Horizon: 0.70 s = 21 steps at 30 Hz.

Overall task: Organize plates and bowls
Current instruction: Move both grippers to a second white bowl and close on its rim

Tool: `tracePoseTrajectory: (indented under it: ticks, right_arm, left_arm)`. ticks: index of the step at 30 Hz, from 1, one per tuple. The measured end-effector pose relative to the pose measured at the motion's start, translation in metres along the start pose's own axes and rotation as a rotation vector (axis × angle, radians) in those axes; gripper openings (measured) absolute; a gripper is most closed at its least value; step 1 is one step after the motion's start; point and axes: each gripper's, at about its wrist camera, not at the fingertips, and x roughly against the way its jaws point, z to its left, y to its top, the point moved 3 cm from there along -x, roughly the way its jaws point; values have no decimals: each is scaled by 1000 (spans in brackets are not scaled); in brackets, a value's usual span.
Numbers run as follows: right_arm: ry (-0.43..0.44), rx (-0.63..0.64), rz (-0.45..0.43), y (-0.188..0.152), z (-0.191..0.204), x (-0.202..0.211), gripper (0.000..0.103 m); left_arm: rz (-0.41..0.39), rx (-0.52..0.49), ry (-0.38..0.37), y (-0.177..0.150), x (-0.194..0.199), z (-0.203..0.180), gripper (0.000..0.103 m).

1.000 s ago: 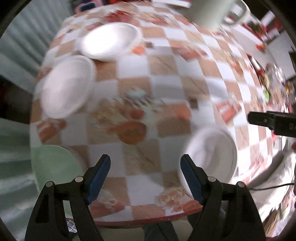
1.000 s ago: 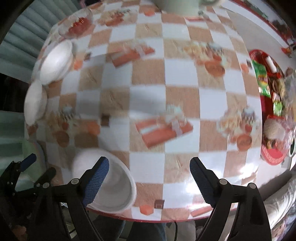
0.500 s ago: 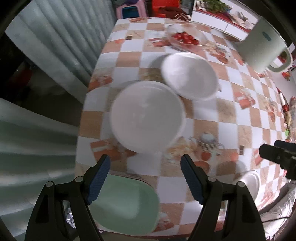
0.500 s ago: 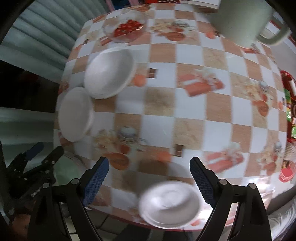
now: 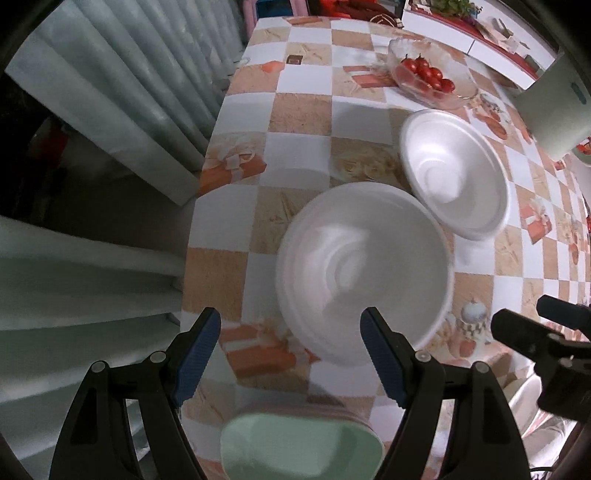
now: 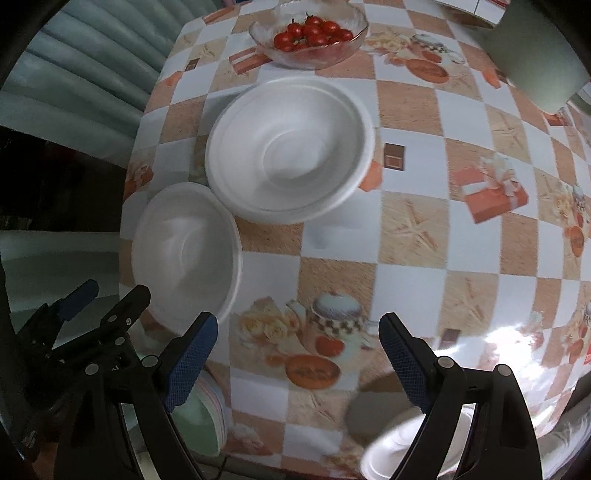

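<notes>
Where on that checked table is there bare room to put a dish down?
The widest bare stretch of tablecloth lies right of the two white bowls, short of the pale jug. It is crowded along the left edge: tomato bowl, both white bowls, then the green plates at the near corner.

A glossy, smooth checked tablecloth [image 6: 406,236] like wipe-clean vinyl covers the table, with glare on it. Two white bowls [image 6: 291,147] [image 5: 365,273] look like matt foam with faint moulded rings, beside a clear glass dish [image 6: 308,37] holding shiny red tomatoes [image 6: 310,31]. The gripper fingers [image 5: 197,354] are matt black plastic with rough, ribbed blue pads [image 6: 400,363].
</notes>
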Motion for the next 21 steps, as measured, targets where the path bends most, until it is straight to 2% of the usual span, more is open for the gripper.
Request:
tracePoseTrajectory:
  ticks: [7,13,18,19,20,21]
  right_arm:
    - [-4,-3,22,13,11,-24,90]
    - [2,6,37,21,20,-40,90]
    - [-5,21,37,23,26,-48,90]
    - [-3,22,38,24,29,-51,87]
    - [-1,23,37,24,30,-53,77]
    - [-2,23,41,24,30,-54,64]
  left_arm:
    - [17,0,4,16,-23,9,81]
    - [26,-61,28,25,-40,5,81]
    - [45,-67,31,27,-51,6,81]
    - [44,-62,30,27,-52,7,81]
    - [46,-57,27,27,-53,8,80]
    - [46,-52,22,28,-55,10,75]
